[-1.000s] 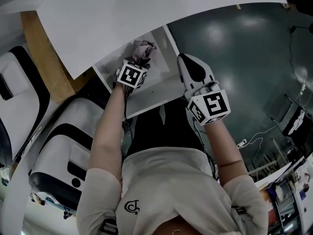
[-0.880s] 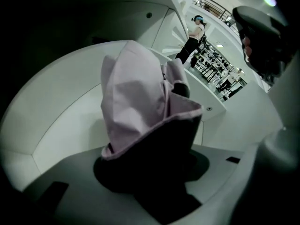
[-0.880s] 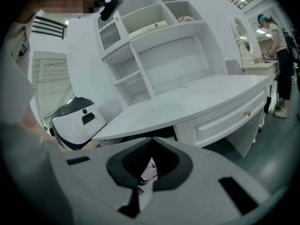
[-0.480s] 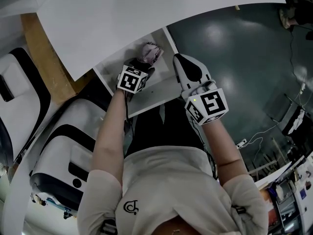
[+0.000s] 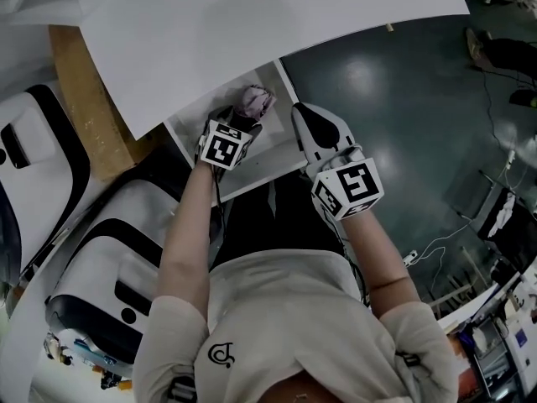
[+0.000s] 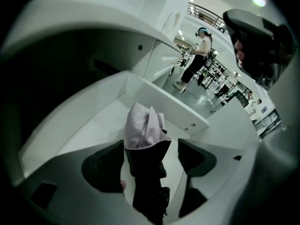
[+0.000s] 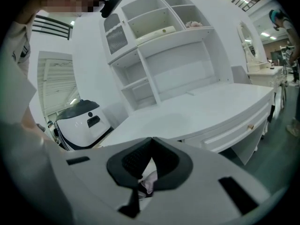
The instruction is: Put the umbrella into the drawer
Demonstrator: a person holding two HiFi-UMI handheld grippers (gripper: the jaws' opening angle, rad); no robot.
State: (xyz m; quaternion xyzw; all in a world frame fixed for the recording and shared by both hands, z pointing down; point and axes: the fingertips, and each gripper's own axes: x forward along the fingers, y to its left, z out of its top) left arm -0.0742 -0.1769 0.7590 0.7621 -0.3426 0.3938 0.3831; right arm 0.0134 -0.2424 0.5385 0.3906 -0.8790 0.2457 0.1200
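Note:
The umbrella, folded, with pink cloth and a black sleeve, lies in the open white drawer under the desk top. In the left gripper view the umbrella stands between the jaws, inside the drawer. My left gripper hangs just above it, its jaws opening; the right pad stands clear of the sleeve. My right gripper hovers beside the drawer's right wall, its tips closed together and empty. Below them a scrap of the umbrella shows.
The white desk top overhangs the drawer's back. A white-and-black machine and a wooden board stand to the left. Dark floor lies to the right. White shelving rises behind the desk. A person stands far off.
My left gripper's jaws have spread off the umbrella and the gripper has lifted back from it. The umbrella stays in the drawer. My right gripper has risen a little.

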